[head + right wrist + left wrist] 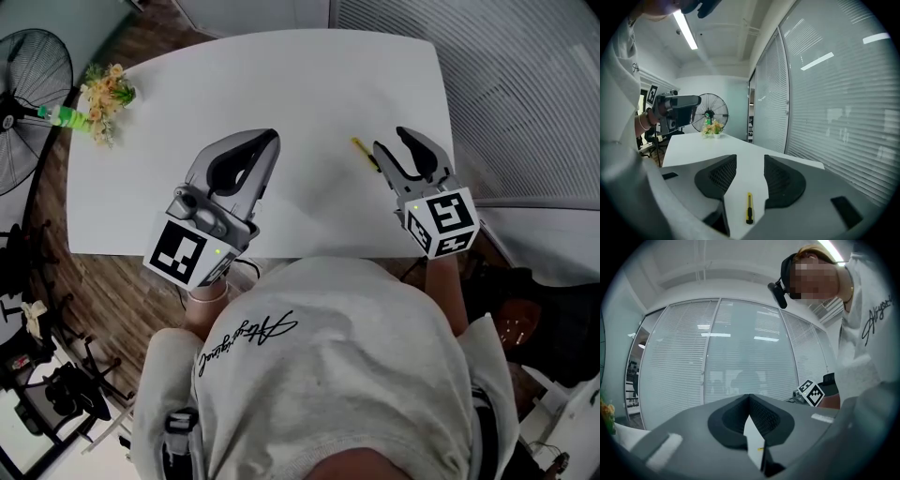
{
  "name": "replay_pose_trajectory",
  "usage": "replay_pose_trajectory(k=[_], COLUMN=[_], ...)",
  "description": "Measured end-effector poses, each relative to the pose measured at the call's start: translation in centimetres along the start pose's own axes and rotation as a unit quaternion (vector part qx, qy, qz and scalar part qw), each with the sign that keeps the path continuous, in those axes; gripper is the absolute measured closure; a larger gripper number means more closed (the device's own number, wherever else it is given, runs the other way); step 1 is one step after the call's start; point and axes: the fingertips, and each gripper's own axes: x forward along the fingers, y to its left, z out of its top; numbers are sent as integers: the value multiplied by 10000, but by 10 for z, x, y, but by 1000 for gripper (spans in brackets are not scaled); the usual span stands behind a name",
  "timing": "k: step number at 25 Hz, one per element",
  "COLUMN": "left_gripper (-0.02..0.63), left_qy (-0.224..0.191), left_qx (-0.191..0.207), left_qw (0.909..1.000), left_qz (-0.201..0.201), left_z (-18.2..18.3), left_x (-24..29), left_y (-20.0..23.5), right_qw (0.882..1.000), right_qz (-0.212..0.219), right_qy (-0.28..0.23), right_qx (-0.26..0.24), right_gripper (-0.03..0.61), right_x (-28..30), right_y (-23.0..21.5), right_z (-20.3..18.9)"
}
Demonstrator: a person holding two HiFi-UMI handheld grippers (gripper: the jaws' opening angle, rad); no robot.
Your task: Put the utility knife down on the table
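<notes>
- Yellow and slim, the utility knife [749, 208] lies flat on the white table [693, 145]. It sits in the gap between the right gripper's [750, 159] jaws, back from their tips.
- Those jaws stand well apart with nothing clamped. As far as we can tell, neither pad touches the knife, so we judge the put-down itself as good as done.
- From the head view we see the knife [364, 154] near the table's [281, 84] right part, just beside the right gripper [394, 145] and well in from the edge.
- What remains, in our judgement, is a clean retreat. We draw the right gripper straight back along the line of the knife, or lift it straight up.
- We avoid any sideways sweep, since a pad could nudge the handle and spin or slide it across the smooth top.
- We leave the jaws open while backing away, because closing early could pinch the knife.
- Our left gripper [267, 141] has its jaws together at the tips on nothing. It hangs over the table's middle, well apart from the knife, and we judge it best left out of this step.
</notes>
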Motion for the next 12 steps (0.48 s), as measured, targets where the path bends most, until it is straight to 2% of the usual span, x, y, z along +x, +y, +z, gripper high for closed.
replay_pose_trajectory(k=[12], left_gripper=[617], left_qy=[-64], left_qx=[82], left_qw=[9999], left_qz=[-1], left_z=[6], left_x=[-3], left_y=[-1], right_qw=[9968], right_qz=[-28], right_qy=[-796], right_qx=[-108], right_gripper=[394], right_x=[-17], right_y=[4], right_z=[45])
